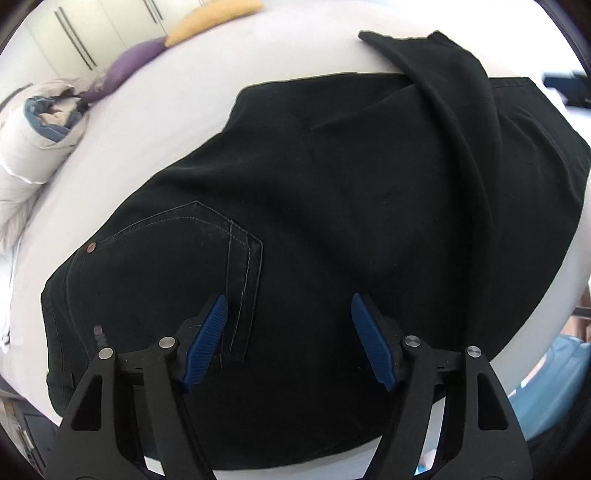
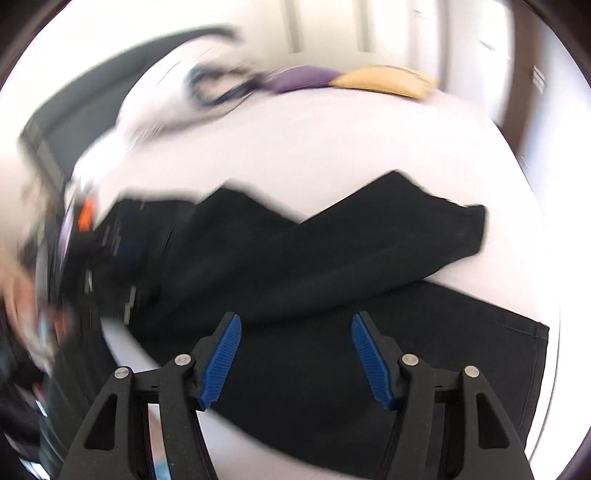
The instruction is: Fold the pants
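One pair of black pants [image 1: 332,206] on the bed [image 1: 155,110] (one leg folded across). My two tongs, left [image 1: 289,341] and right [image 2: 296,360], both gape, holding nothing. Two cushions: one purple [image 1: 129,66], one yellow [image 1: 210,18].

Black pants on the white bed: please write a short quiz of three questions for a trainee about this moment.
1. True or false: the left tool is clamped on the black pants.
2. Which cushion lies next to the purple cushion at the far edge of the white bed?
A. a yellow one
B. a red one
C. a green one
3. Fill in the missing word: one pant leg lies ______ over the other, not lined up with it.

Key:
1. False. Its blue pads stand apart above the fabric near the stitched pocket, holding nothing. The right tool is empty too.
2. A, the yellow cushion.
3. crossed
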Motion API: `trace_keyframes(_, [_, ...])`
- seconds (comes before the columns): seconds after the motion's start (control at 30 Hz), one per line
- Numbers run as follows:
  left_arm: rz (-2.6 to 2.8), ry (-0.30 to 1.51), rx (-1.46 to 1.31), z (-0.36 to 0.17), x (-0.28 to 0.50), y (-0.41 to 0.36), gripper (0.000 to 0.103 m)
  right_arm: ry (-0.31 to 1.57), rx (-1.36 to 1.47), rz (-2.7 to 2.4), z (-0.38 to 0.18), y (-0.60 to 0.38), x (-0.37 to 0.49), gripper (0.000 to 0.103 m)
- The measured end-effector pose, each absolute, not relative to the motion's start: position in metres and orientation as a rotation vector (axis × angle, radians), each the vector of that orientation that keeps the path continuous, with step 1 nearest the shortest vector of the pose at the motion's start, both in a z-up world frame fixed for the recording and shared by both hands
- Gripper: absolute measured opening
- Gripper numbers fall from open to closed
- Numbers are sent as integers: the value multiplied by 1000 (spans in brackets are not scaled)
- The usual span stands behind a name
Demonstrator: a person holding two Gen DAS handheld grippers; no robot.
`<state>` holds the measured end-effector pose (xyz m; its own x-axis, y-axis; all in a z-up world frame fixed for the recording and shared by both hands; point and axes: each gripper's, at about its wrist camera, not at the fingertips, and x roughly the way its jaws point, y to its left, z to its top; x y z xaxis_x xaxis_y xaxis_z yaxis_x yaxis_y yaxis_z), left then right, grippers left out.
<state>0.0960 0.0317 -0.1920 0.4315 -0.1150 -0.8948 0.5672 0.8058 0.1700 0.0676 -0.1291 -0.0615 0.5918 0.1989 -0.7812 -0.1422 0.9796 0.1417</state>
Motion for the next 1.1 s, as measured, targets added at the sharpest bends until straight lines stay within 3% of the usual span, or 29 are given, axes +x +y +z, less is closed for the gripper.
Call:
trace_keyframes(0.23, [-470,976,504,-170,87,17,63,965,227,85,-43,-175,166,72])
trace_keyframes(0.57, [-496,1073,395,-192,96,24,63,1148,267,-160,-83,-198,304,72])
trace_keyframes(0.93, [-493,1066,387,-203,90,22,63,1372,237,-310,-146,-197,360,72])
trace_keyframes(1.1, [-493,1061,379,-205,99,25,63,1346,234,-328,-141,-197,356,72])
